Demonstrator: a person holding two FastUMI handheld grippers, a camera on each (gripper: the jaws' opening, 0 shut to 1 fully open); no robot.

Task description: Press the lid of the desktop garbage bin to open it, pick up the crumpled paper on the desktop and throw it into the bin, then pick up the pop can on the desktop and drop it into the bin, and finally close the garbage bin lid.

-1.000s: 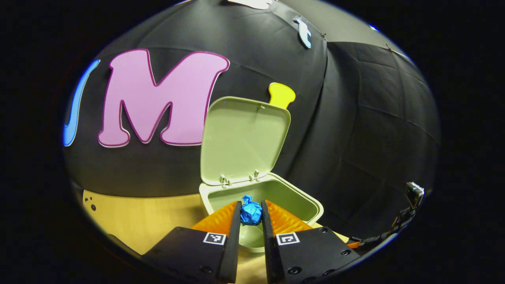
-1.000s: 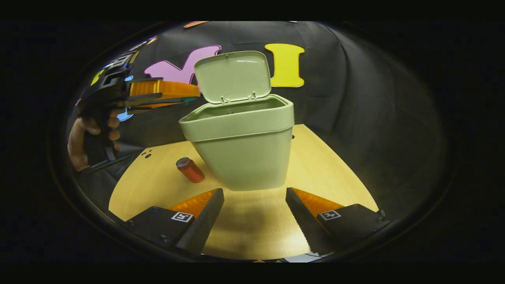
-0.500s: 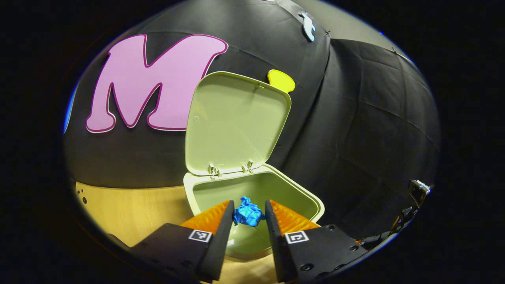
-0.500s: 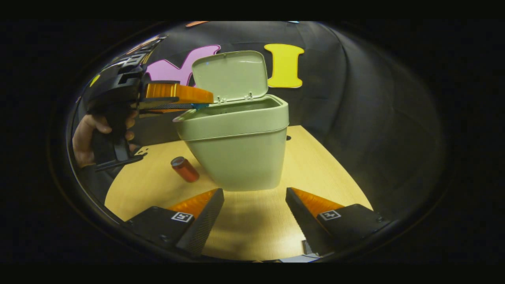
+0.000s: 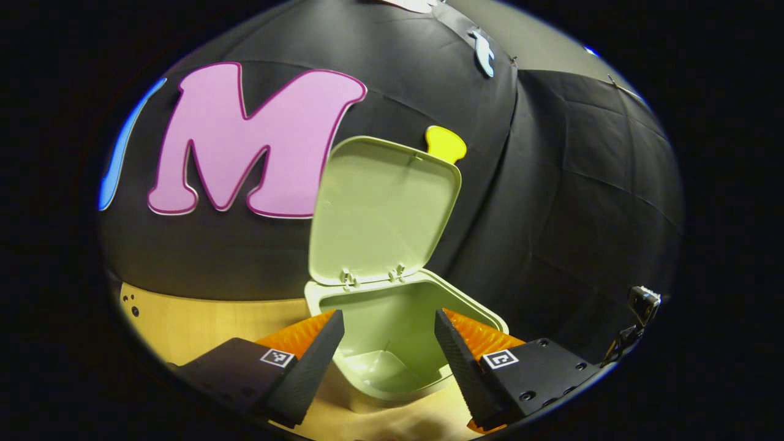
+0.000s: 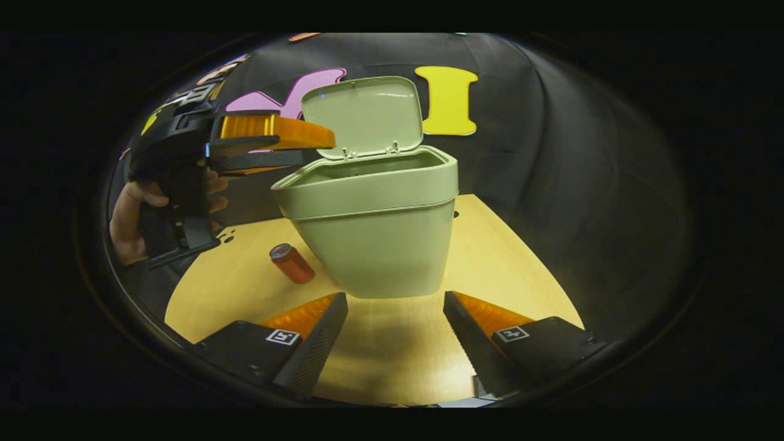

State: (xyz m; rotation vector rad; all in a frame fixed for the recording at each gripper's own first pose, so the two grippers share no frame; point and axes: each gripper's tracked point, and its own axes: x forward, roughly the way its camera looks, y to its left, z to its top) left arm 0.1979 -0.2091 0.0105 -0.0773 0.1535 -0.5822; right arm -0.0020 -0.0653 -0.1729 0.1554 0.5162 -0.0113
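Note:
The pale green bin (image 6: 373, 239) stands on the wooden table with its lid (image 6: 362, 116) swung upright. In the left gripper view the bin's open mouth (image 5: 392, 343) lies just ahead, under its raised lid (image 5: 383, 211), and my left gripper (image 5: 389, 321) is open above its rim with nothing between the fingers. The right gripper view shows that left gripper (image 6: 318, 146), held by a hand (image 6: 125, 223), hovering over the bin's left rim. A red pop can (image 6: 292, 263) lies on its side left of the bin. My right gripper (image 6: 395, 300) stands open low in front of the bin.
The wooden table (image 6: 508, 269) runs to a curved edge at the right and back, with small holes (image 6: 228, 236) near its left end. Black cloth walls close in behind the bin. A camera on a stand (image 5: 643, 301) sits at the far right.
My left gripper opened and the blue crumpled paper left its fingers and went out of sight. The left gripper drew back slightly from the bin. The right gripper stayed put.

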